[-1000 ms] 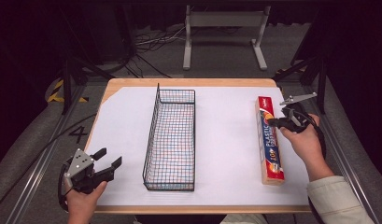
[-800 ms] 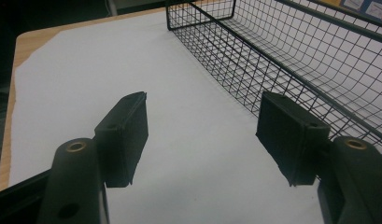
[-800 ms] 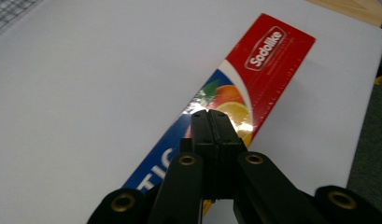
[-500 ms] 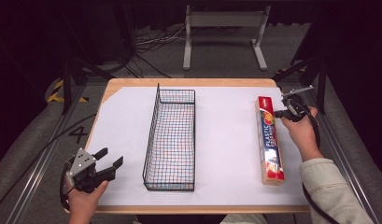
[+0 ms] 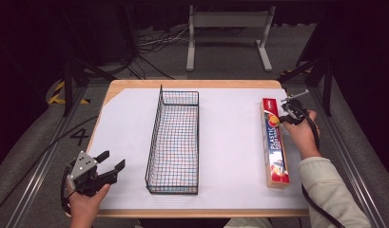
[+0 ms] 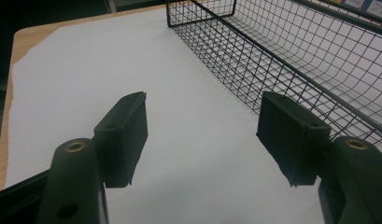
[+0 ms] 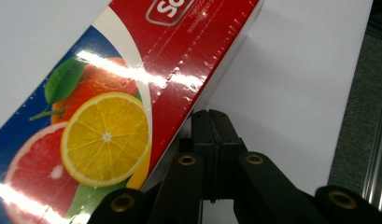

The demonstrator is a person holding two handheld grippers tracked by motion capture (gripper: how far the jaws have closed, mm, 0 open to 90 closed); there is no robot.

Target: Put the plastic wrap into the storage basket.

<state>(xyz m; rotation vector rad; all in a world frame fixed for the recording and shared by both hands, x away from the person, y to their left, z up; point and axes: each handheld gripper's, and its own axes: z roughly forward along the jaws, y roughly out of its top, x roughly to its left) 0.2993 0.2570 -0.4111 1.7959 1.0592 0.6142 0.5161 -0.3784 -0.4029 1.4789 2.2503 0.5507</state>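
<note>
A long red and blue plastic wrap box (image 5: 275, 142) lies lengthwise near the table's right edge; its printed citrus fruit (image 7: 104, 140) looms close in the right gripper view. My right gripper (image 5: 283, 115) is shut, its jaws pressed together with nothing between them, tips (image 7: 212, 116) right at the box's long right edge near its far end. A black wire basket (image 5: 175, 142) stands in the middle of the white sheet. My left gripper (image 5: 110, 161) rests at the table's near left corner, open and empty, its pads (image 6: 128, 130) apart beside the basket wall (image 6: 282, 70).
White paper (image 5: 230, 156) covers the wooden table (image 5: 116, 88). Bare sheet lies between basket and box and left of the basket. Dark floor, cables and a metal stand (image 5: 228, 28) sit beyond the far edge; rails run along both sides.
My right hand has moved away toward the far end of the box and sunk to its right side. The left gripper, basket and box have stayed put.
</note>
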